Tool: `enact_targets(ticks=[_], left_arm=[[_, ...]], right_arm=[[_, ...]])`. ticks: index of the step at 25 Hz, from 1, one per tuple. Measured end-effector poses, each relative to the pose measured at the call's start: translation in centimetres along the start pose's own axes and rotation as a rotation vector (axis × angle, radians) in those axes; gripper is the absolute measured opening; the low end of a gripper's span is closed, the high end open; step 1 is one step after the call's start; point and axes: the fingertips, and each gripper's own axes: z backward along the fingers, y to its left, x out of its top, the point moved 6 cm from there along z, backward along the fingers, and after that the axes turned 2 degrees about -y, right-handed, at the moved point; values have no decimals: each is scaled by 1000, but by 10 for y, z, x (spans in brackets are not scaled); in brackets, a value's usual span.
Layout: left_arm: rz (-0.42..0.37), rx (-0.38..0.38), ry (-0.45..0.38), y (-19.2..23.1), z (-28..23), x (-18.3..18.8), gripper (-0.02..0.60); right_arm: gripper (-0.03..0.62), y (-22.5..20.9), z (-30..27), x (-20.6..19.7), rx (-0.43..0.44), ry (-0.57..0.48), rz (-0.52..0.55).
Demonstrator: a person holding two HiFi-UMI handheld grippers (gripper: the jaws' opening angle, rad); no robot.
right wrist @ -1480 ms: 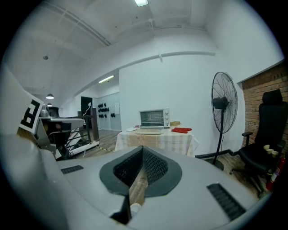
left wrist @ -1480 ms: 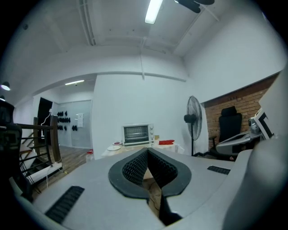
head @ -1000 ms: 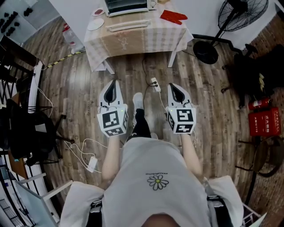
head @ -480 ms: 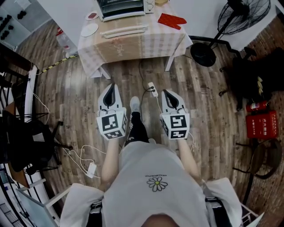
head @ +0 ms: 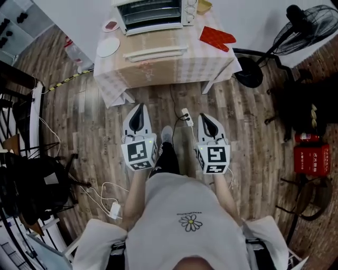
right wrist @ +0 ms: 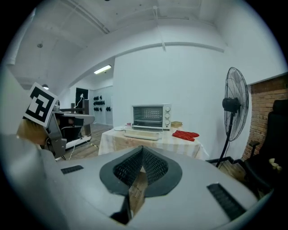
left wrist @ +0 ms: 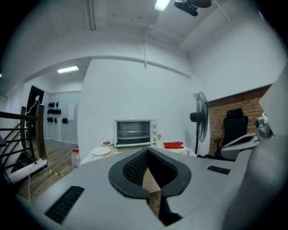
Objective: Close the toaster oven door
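Head view, with both gripper views: the toaster oven (head: 153, 13) stands at the top centre of the frame, at the far edge of the counter (head: 219, 60), and its door (head: 156, 52) hangs fully open, lying flat towards the viewer just below the oven's mouth. The left gripper (head: 138, 108) and the right gripper (head: 204, 117) sit side by side in the middle of the frame, over the wooden floor (head: 253, 132) and well apart from the counter; each has its jaws drawn together at the tips with nothing between them. The task is judged not yet begun, the approach to the door still to be made. Likely faults from here: a closed gripper tip set under the door's front edge could slide off the smooth handle and let the door drop back; a push aimed too high or too hard could shove the oven backwards or drag the checked cloth (head: 132, 74) beneath it; a wide sweep at the left end of the door could strike the white plate (head: 108, 46), which lies just beside it, while the red mitt (head: 217, 37) lies clear to the right; the power strip (head: 185, 115) and its cable lie on the floor between the grippers and could catch a foot
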Motion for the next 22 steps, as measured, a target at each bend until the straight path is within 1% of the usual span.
enact_targets(ticks=[4, 7, 12, 16, 18, 22], left_arm=[[35, -13, -6, 33, -57, 9, 15], [34, -16, -22, 58, -98, 14, 15], [49, -1, -13, 99, -154, 16, 15], [22, 5, -11, 117, -180, 19, 15], [21, 15, -16, 122, -189, 22, 15], [18, 23, -6, 122, -200, 22, 15]], right_arm=[[9, -5, -62, 29, -12, 0, 39], [9, -6, -110, 52, -8, -13, 51], [9, -6, -178, 79, 6, -4, 72], [9, -11, -206, 88, -1, -5, 70], [9, -14, -217, 91, 0, -7, 70], [9, -26, -230, 94, 0, -8, 61]])
